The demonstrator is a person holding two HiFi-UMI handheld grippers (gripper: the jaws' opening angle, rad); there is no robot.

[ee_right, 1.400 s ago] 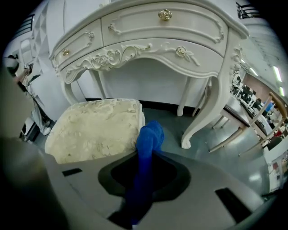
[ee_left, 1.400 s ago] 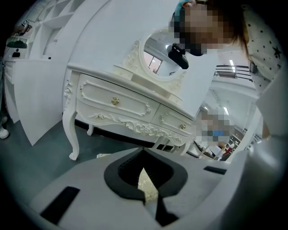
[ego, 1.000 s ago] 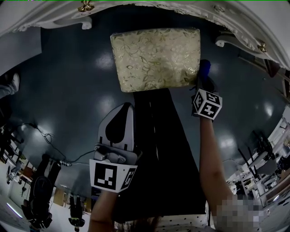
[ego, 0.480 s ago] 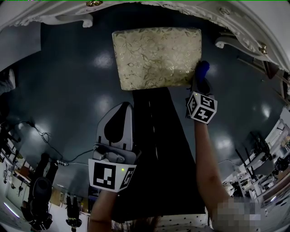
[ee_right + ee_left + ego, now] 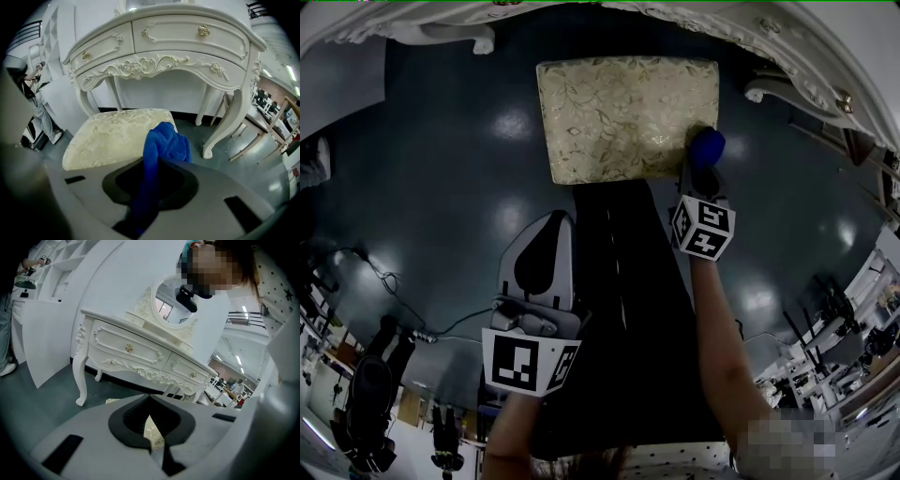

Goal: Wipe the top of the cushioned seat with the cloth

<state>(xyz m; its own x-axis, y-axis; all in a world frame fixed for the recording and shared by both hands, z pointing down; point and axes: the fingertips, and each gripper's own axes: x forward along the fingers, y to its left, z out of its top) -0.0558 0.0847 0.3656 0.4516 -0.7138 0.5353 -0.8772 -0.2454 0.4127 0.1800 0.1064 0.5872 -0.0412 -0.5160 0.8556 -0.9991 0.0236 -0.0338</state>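
Both jaws of the right gripper (image 5: 700, 173) pinch the blue fleecy cloth (image 5: 707, 147), now shifted inward over the cream floral cushioned seat's (image 5: 619, 112) near corner, ready for wiping.

The cushioned seat (image 5: 623, 117), at twelve o'clock in the head view, wears cream woven fabric with a faintly shiny leaf pattern. The blue cloth (image 5: 166, 143) looks plush and matt. The dark floor (image 5: 459, 187) is glossy. The dressing table (image 5: 164, 42) is smooth white, with brassy knobs (image 5: 203, 30).

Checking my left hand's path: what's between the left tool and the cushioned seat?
Only a short stretch of bare dark floor separates the left tool from the cushioned seat, as the head view shows.
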